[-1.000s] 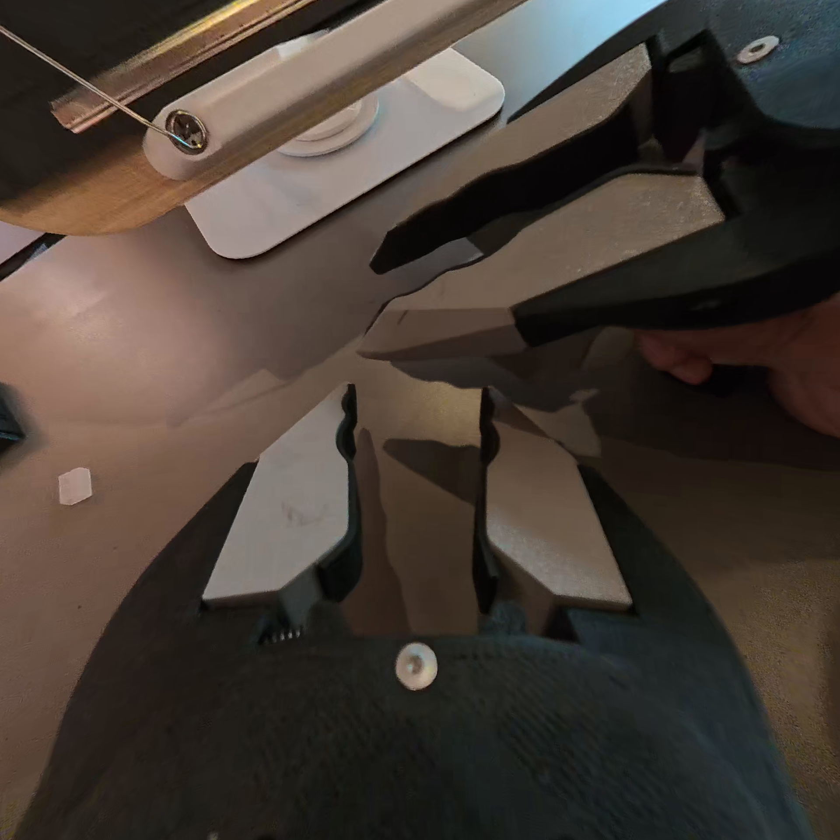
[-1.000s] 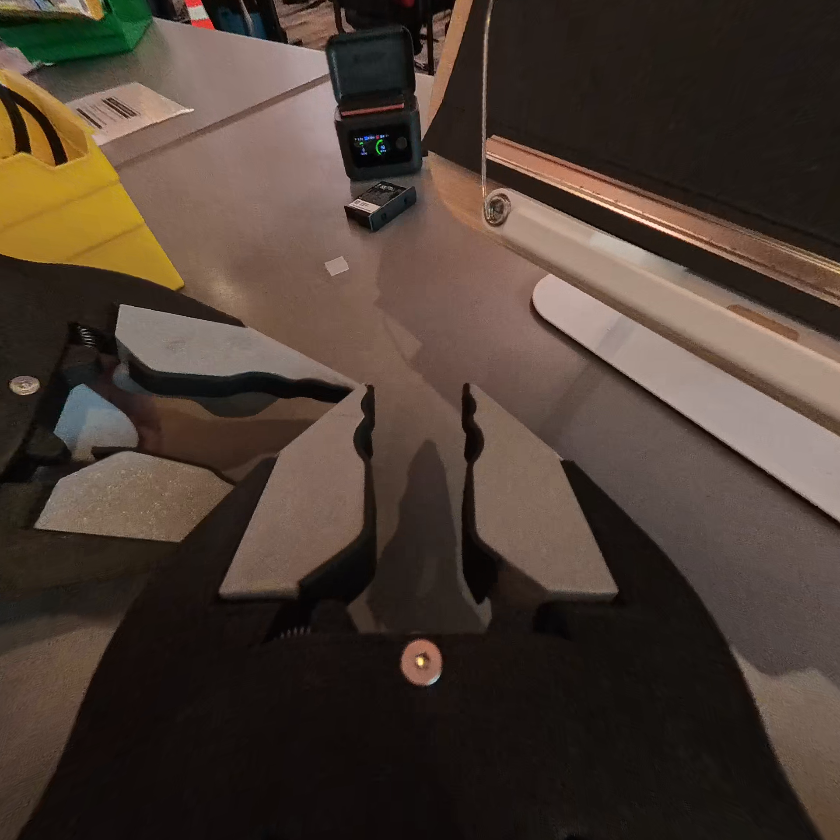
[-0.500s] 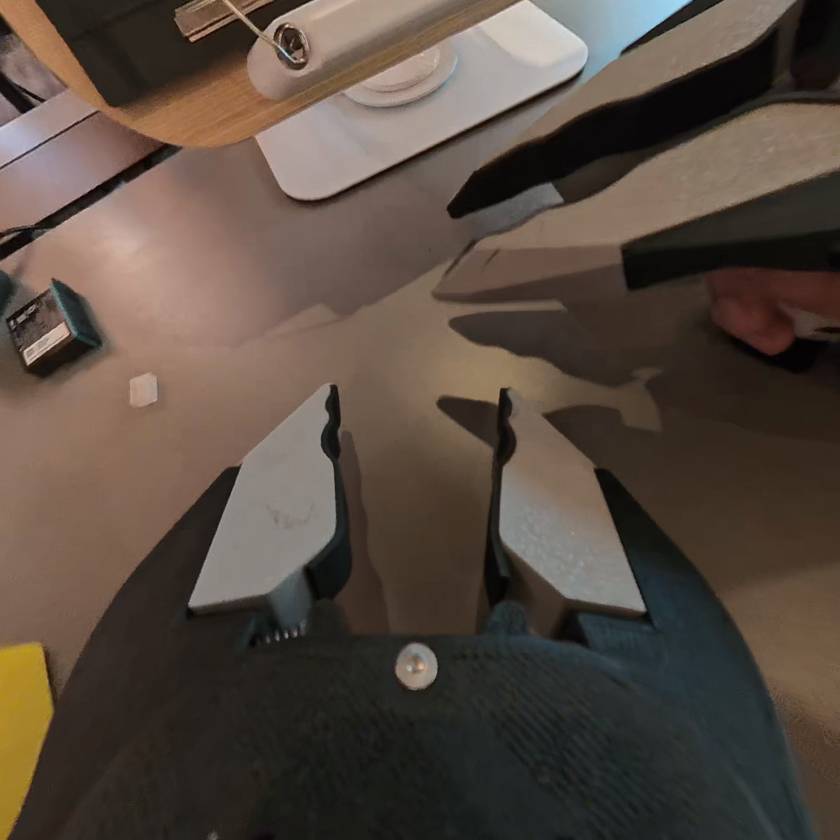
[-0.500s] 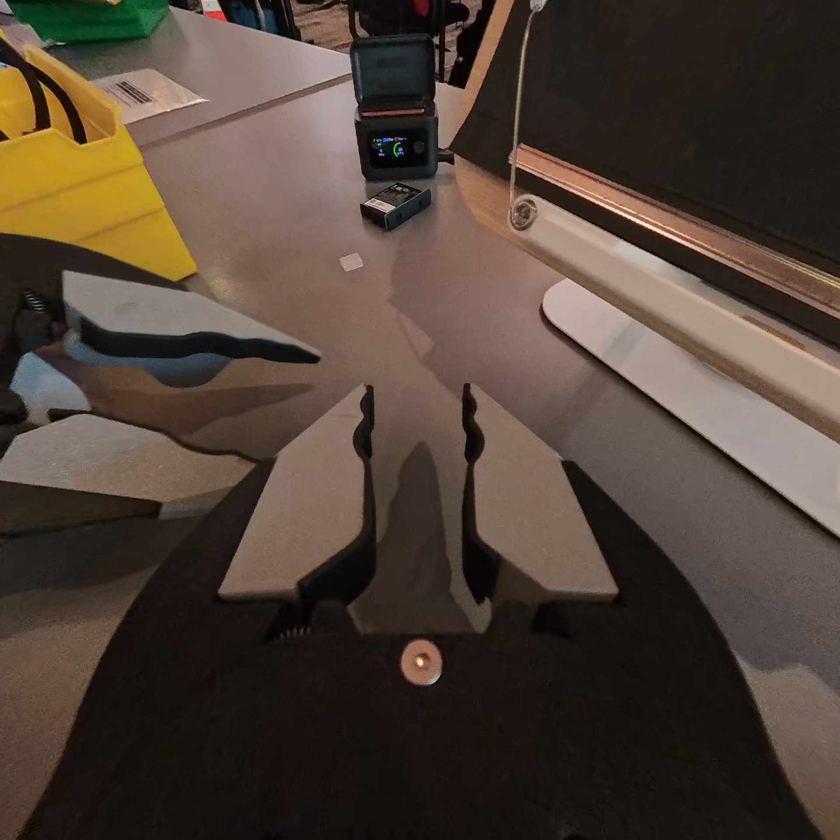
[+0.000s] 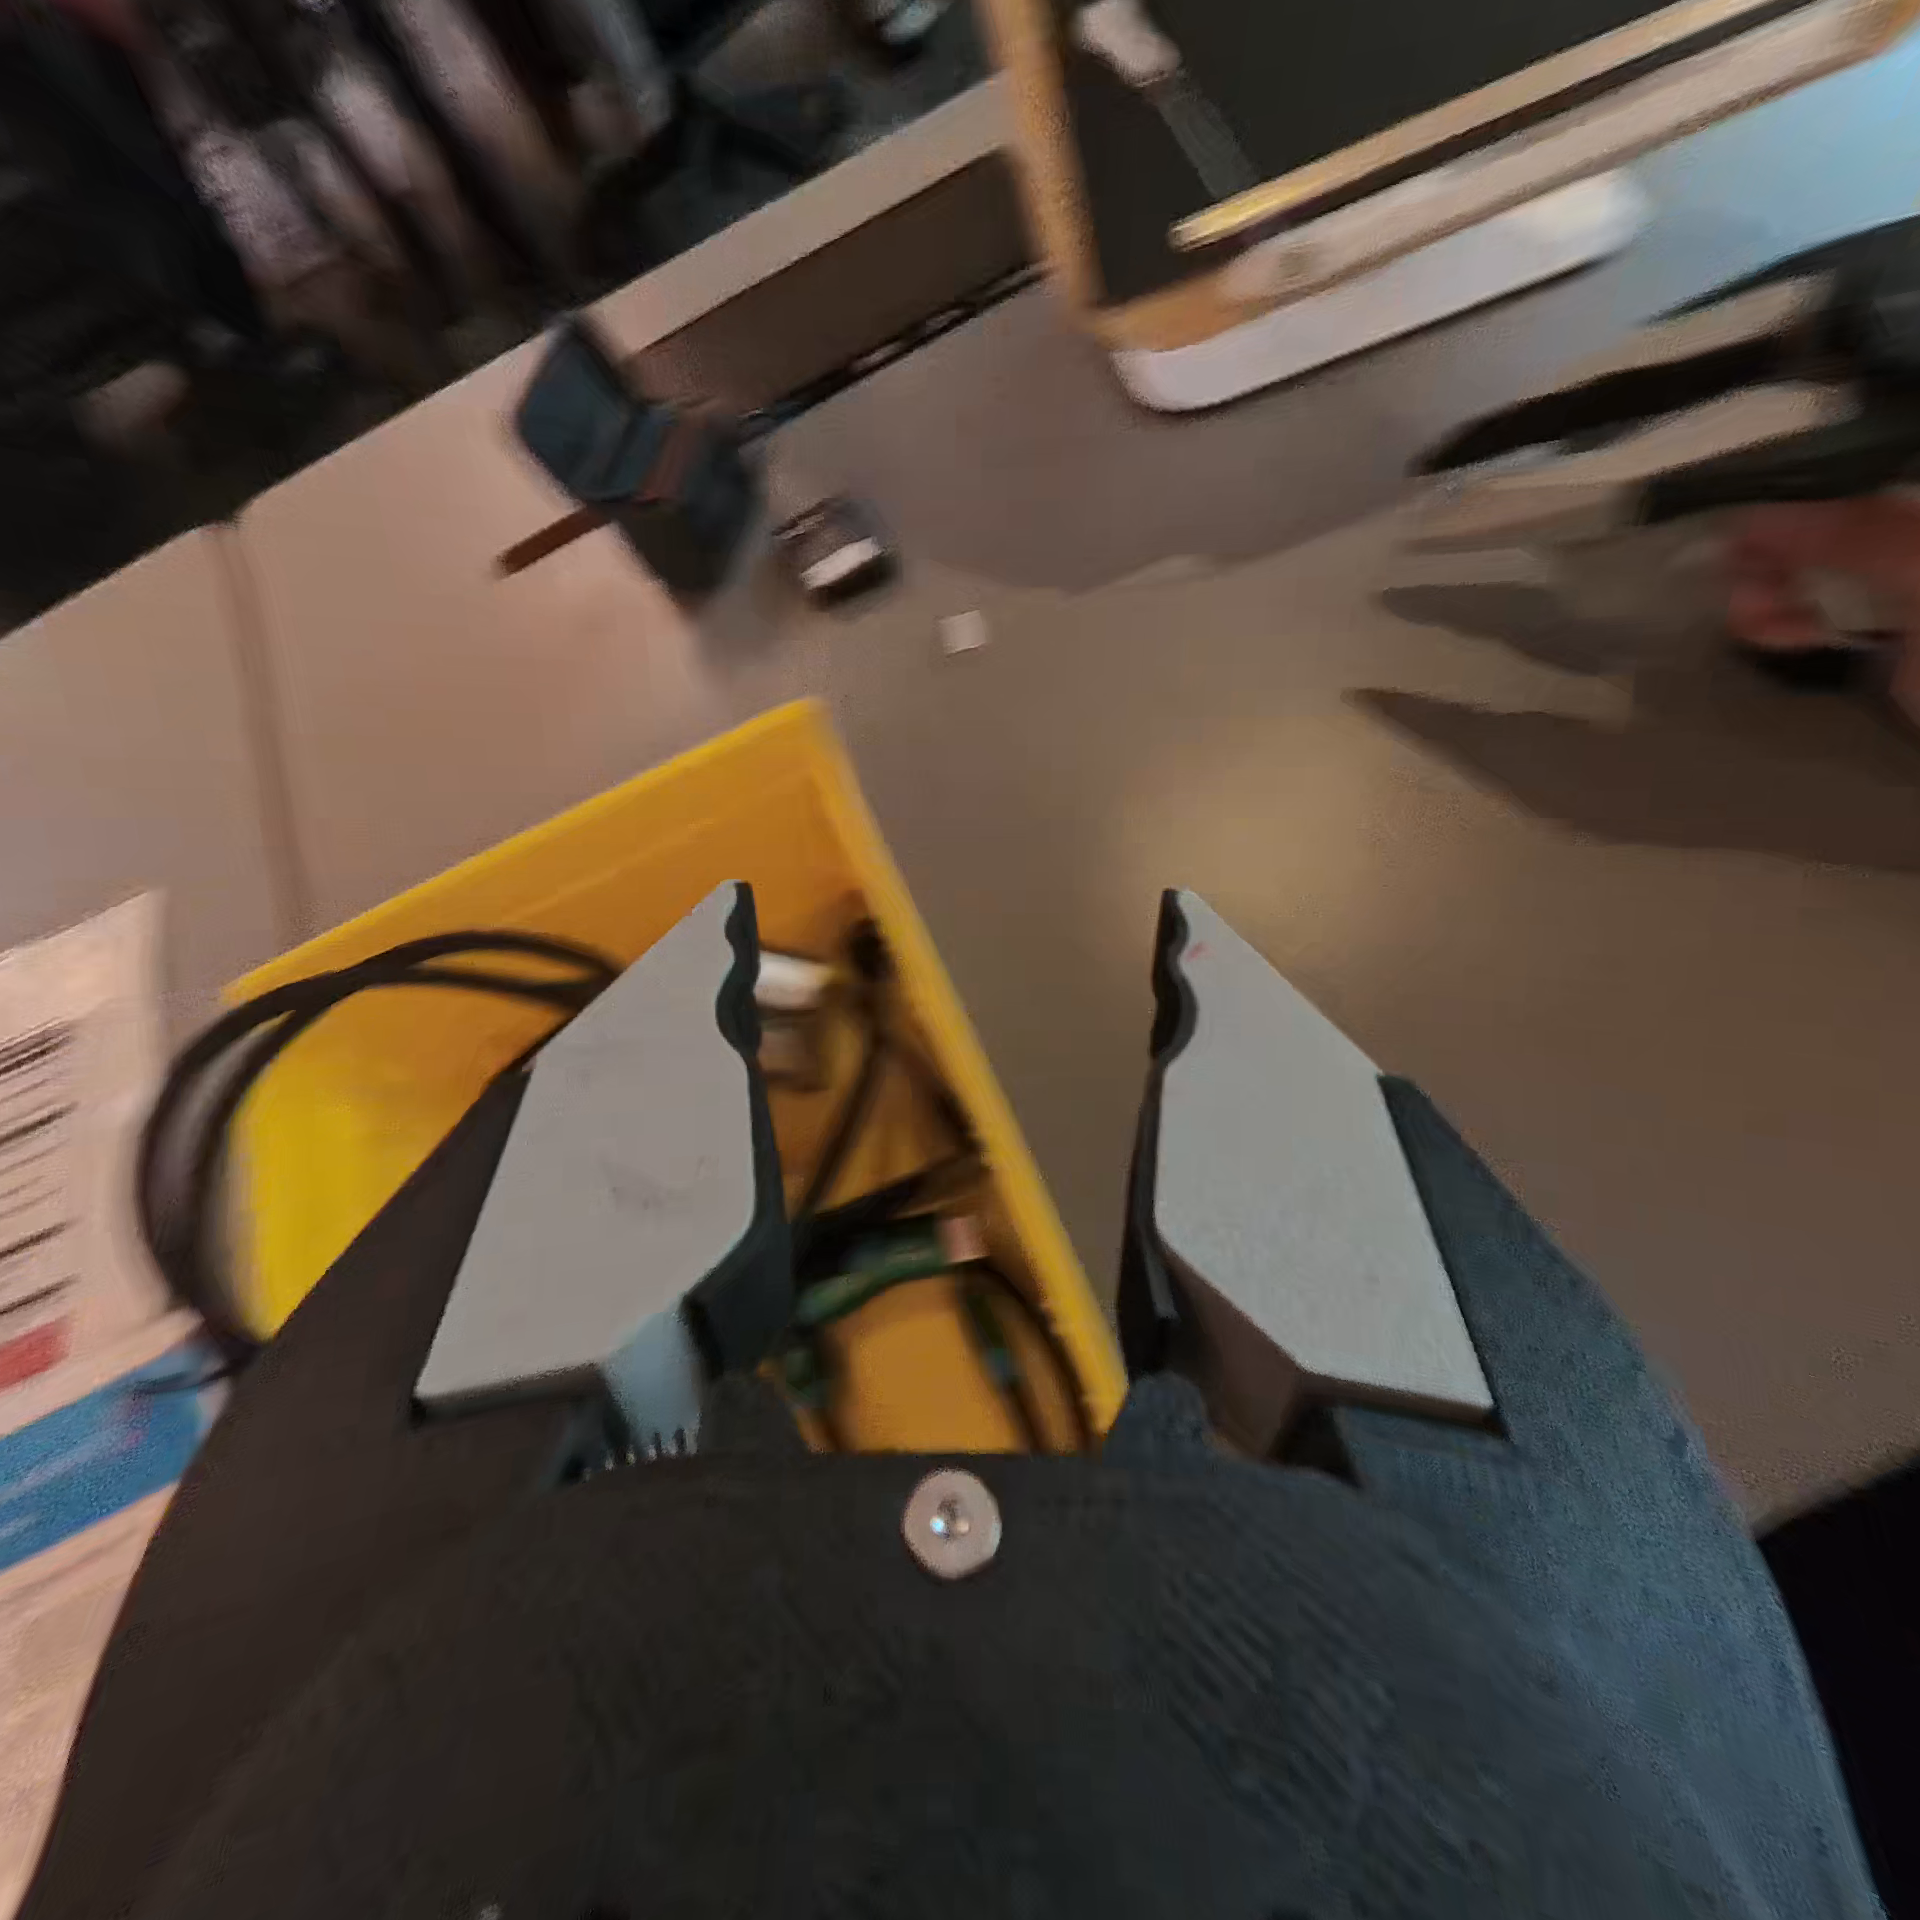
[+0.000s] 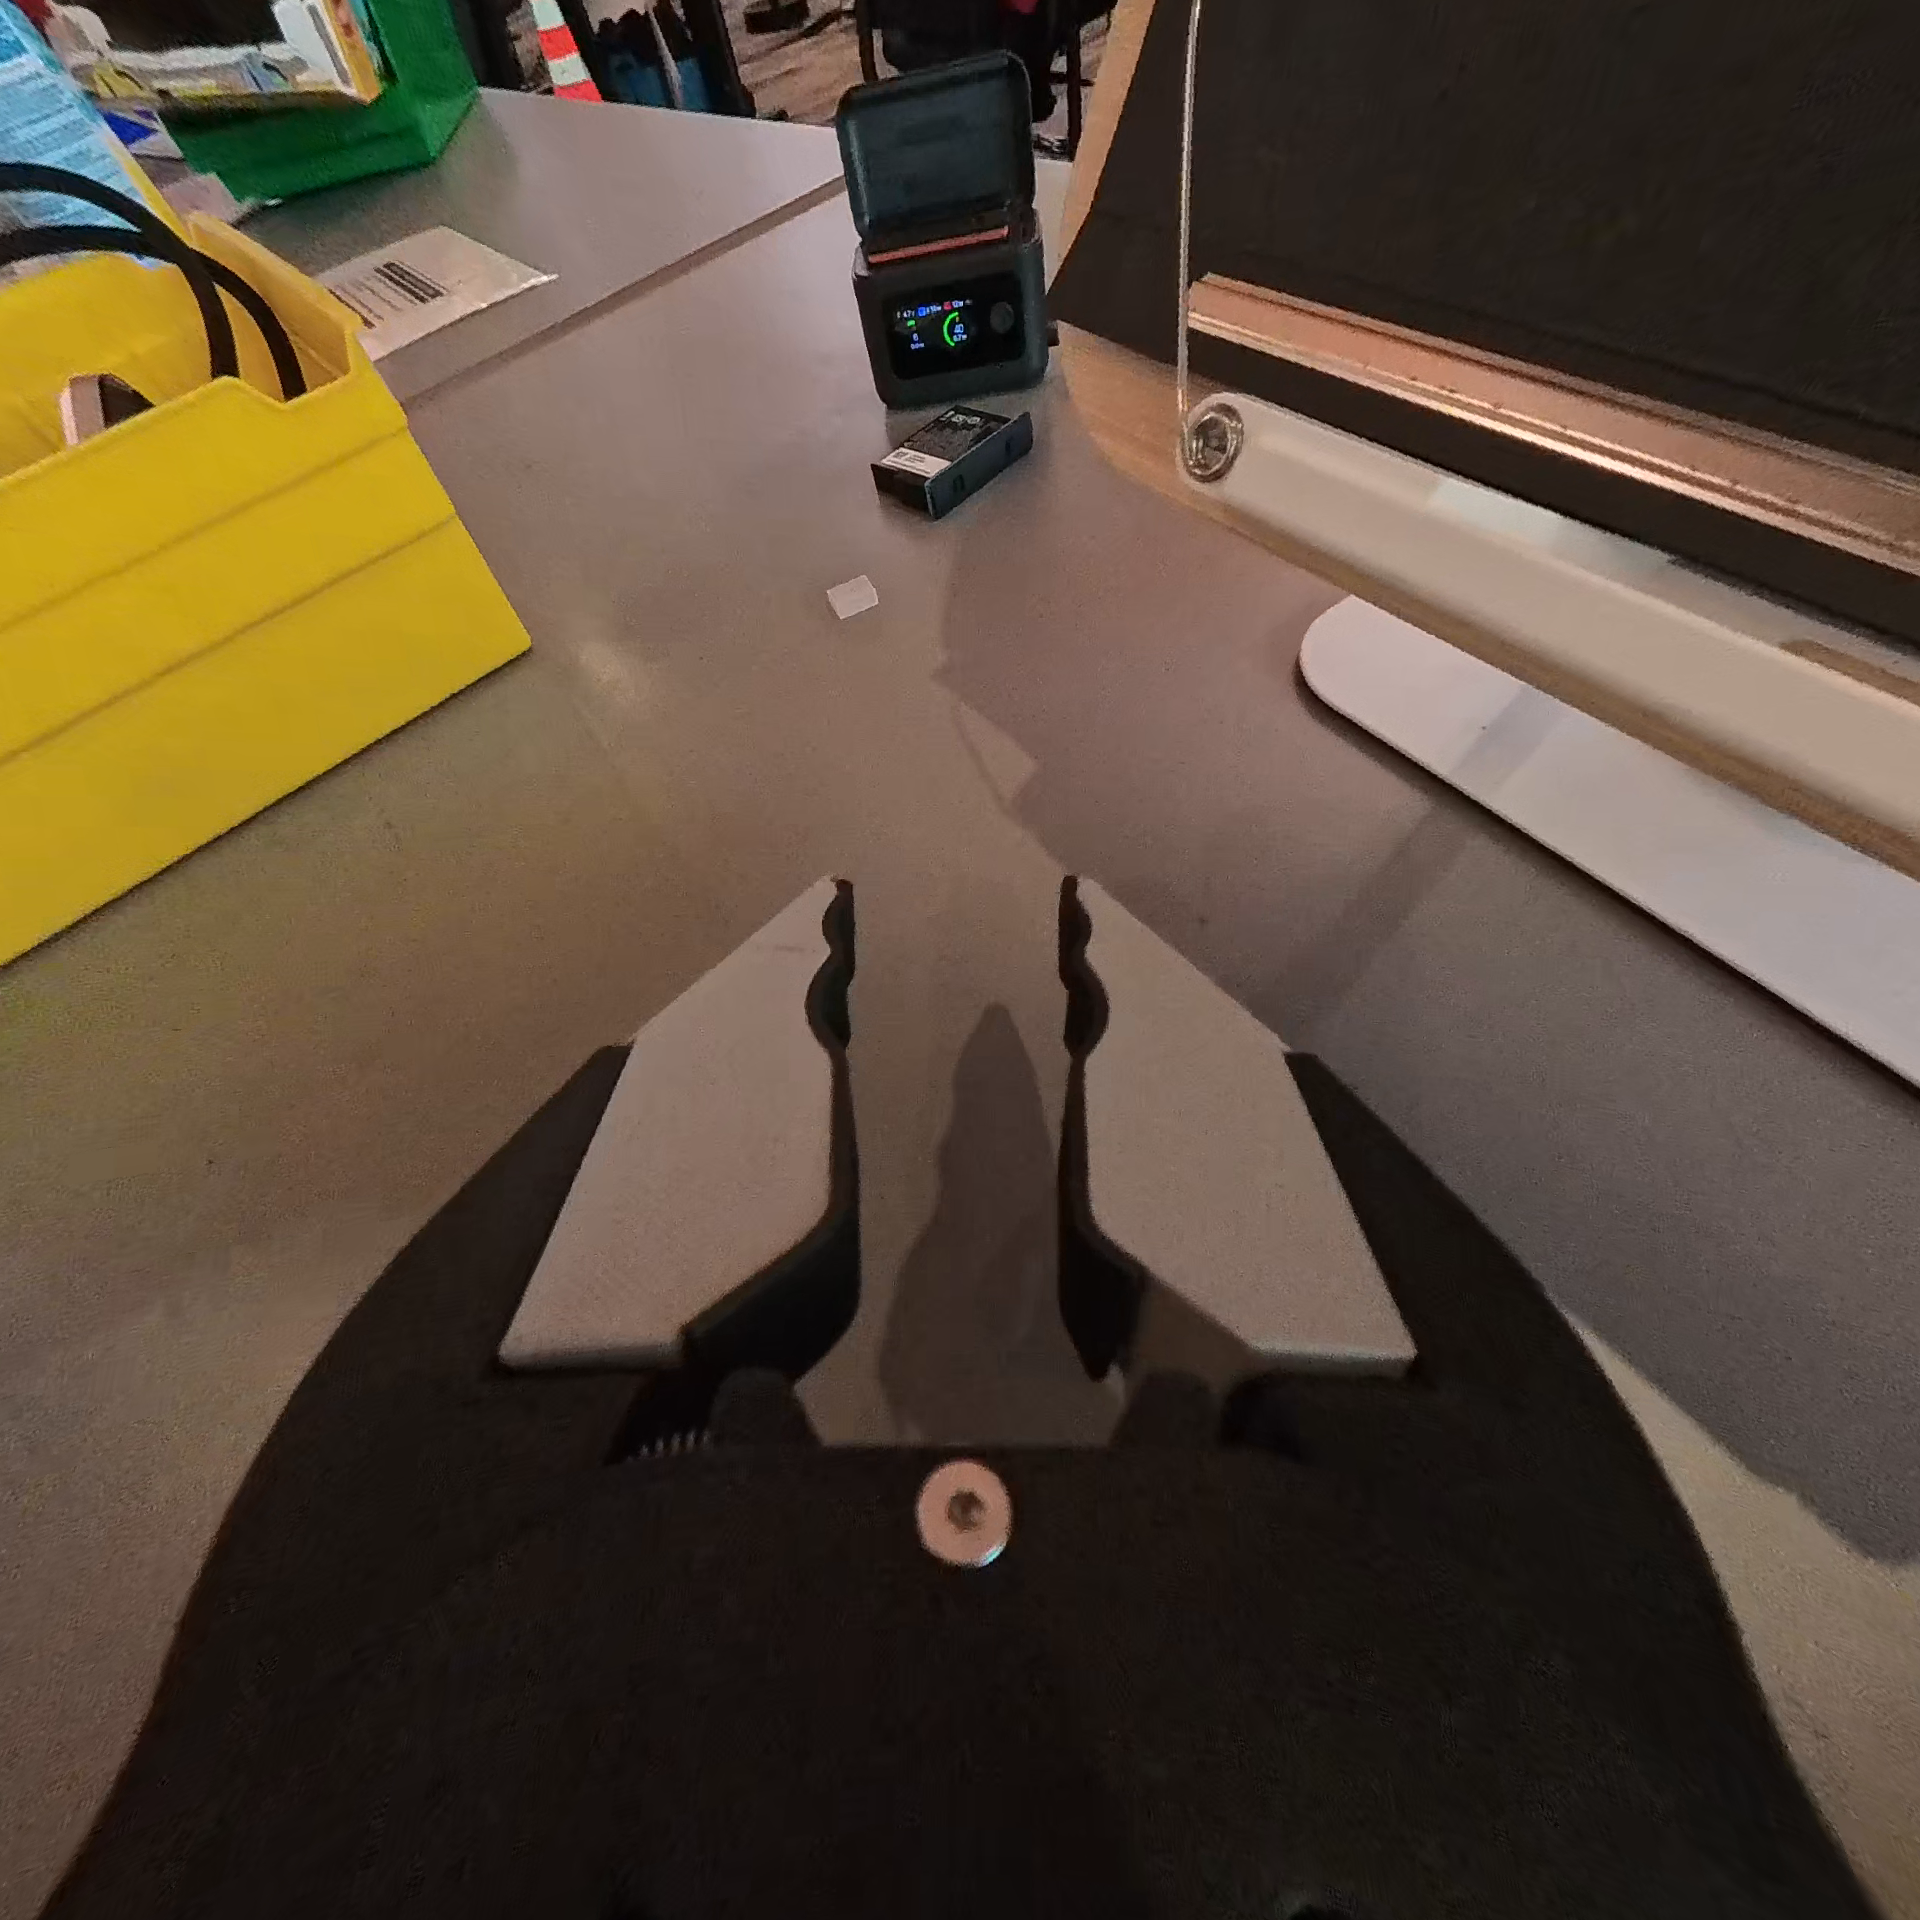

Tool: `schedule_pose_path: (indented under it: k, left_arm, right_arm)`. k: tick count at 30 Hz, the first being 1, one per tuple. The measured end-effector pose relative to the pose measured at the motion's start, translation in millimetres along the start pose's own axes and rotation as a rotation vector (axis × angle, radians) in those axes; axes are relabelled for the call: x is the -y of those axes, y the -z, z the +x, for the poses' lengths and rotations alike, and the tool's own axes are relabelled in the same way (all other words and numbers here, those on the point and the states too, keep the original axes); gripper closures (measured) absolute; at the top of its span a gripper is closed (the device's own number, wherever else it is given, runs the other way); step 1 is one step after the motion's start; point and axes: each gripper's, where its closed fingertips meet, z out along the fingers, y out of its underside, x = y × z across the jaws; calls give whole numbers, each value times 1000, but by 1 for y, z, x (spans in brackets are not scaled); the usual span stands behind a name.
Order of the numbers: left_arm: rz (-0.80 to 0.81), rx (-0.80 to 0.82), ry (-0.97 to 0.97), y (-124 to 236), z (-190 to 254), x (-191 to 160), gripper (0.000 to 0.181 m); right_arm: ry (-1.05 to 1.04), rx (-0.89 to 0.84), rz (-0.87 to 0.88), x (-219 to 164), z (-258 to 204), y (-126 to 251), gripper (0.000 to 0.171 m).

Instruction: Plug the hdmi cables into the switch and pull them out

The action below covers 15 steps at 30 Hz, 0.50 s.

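A yellow bin (image 5: 665, 862) holds black cables (image 5: 312, 987) and small parts; it also shows in the right wrist view (image 6: 208, 582) at the left with black cables (image 6: 197, 281) looping out. I cannot pick out the switch. My left gripper (image 5: 951, 904) is open and empty, over the bin's right wall. My right gripper (image 6: 951, 894) is open and empty, low over the bare grey table. It shows blurred at the right of the left wrist view (image 5: 1621, 436).
A small black device with a lit screen (image 6: 951, 322), a black battery (image 6: 951, 462) and a tiny white piece (image 6: 852, 597) lie ahead. A monitor on a white base (image 6: 1621, 790) stands at the right. A printed sheet (image 6: 436, 281) and a green bin (image 6: 322, 125) lie behind. The tiny white piece (image 6: 852, 597) is about 15 centimeters from my right fingertips and 25 centimeters from my left.
My left gripper has swung left and back, from beside the right gripper to above the yellow bin, and its jaws have opened wider. The right gripper has barely moved.
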Motion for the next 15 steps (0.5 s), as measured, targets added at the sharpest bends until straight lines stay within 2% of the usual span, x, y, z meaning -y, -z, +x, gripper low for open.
schedule_pose_path:
  k: [2,4,6,8,12,15]
  left_arm:
    - [-77,77,27,-10,-44,-15,108]
    - [-150,59,73,-27,-62,-34,108]
    - [-212,0,73,-44,-62,-52,104]
    - [-262,12,31,-59,-67,-66,104]
    - [-298,-31,-2,-81,-61,-76,114]
    - [-324,-39,-24,-88,-63,-76,131]
  right_arm:
    - [-7,4,-5,-1,0,-1,134]
    - [-17,8,-3,0,1,0,133]
    - [-29,12,2,0,2,0,133]
    - [-39,16,1,0,2,0,132]
    - [-52,26,1,1,3,-1,132]
    - [-56,34,-2,1,2,-2,132]
